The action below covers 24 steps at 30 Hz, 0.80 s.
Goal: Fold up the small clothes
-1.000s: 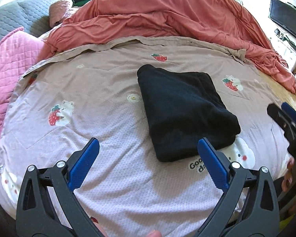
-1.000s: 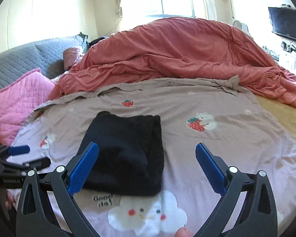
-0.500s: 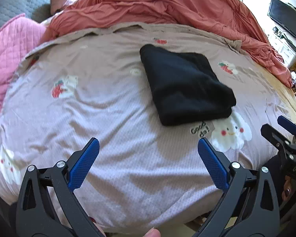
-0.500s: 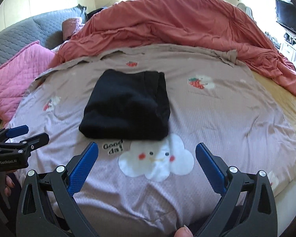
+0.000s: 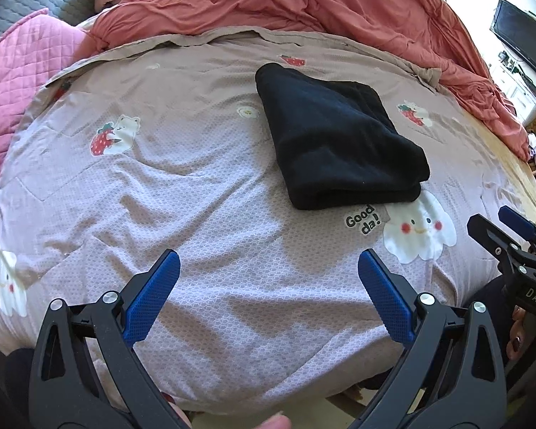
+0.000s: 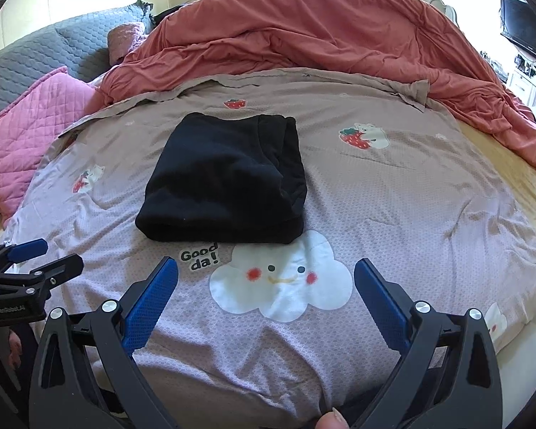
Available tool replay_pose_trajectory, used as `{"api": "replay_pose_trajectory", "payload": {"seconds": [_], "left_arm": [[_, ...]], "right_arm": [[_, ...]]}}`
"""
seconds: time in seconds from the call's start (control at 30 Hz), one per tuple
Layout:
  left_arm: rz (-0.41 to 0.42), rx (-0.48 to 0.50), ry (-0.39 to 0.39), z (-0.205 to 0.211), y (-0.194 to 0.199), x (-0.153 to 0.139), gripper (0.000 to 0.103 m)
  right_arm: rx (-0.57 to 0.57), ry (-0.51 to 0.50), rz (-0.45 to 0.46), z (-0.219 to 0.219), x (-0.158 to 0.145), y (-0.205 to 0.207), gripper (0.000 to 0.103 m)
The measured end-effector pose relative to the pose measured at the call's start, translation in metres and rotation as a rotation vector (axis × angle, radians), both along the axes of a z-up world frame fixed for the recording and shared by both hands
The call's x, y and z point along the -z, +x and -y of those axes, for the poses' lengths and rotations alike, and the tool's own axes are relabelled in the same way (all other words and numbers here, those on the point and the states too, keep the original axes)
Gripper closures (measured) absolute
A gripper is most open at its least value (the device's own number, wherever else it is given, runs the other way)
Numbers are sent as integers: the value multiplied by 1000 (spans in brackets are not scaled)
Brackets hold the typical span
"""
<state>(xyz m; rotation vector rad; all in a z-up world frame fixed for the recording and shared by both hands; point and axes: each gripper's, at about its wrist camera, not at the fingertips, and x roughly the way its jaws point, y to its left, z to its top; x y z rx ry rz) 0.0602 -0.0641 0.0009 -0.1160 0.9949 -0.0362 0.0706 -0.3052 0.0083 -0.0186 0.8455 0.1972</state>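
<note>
Nearest, the left tongs [image 5: 268, 279] and right tongs [image 6: 266, 286] both gape wide with nothing held, above the bed's near edge. The right tongs' body reads "DAS", the left's "GenRobot.AI". The bedcover [image 6: 393, 193] is printed "Good da!" beside a cloud face. Just beyond lies the black garment [image 6: 225, 182], folded thick and rectangular. Farther off is a red duvet [image 6: 321, 32].
</note>
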Motion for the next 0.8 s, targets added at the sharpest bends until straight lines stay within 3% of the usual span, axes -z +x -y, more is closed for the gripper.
{"api": "replay_pose_trajectory", "payload": {"seconds": [0.8], "left_arm": [[-19, -40, 0, -9, -3, 0, 9]], "right_arm": [[7, -10, 5, 4, -3, 2, 5]]}}
